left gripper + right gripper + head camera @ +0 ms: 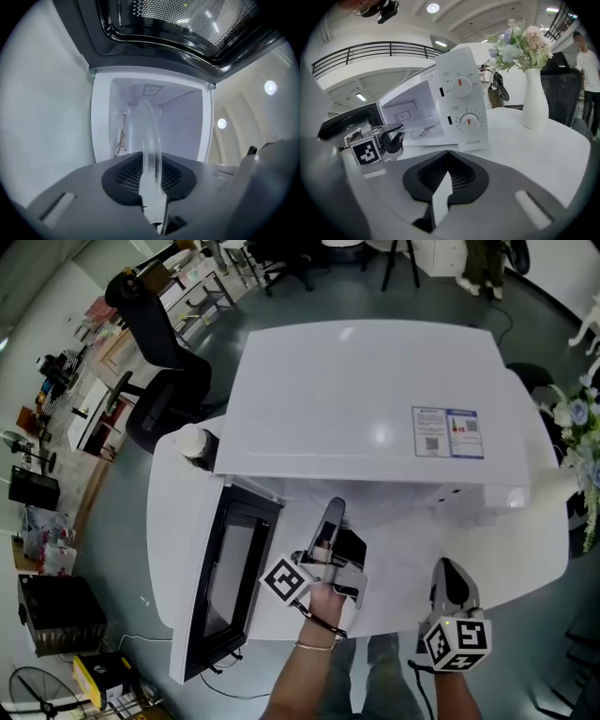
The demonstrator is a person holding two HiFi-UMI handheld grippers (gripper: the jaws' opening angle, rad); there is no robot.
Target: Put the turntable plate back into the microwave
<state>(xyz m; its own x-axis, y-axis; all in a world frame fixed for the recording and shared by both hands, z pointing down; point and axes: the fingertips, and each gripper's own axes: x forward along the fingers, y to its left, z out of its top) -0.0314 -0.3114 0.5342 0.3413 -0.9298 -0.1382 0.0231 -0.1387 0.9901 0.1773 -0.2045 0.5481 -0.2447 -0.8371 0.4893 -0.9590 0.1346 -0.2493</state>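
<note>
The clear glass turntable plate point(149, 140) stands edge-on between the jaws of my left gripper point(151, 176), which is shut on its rim. It points into the open white cavity point(180, 122) of the microwave point(366, 399); a roller ring point(122, 133) lies on the cavity floor. From above, the left gripper point(330, 521) reaches the microwave's front opening, beside the swung-open door point(230, 568). In the right gripper view the left gripper point(377, 140) holds the plate point(412, 125) level at the opening. My right gripper point(443, 187) is shut and empty, low over the table at the front right point(450, 582).
The microwave sits on a round white table point(525, 559). A white vase of flowers point(534, 103) stands to the microwave's right. A small white round object point(192, 442) is at the back left corner. A black office chair point(159, 381) stands beyond the table. A person point(588, 70) stands far right.
</note>
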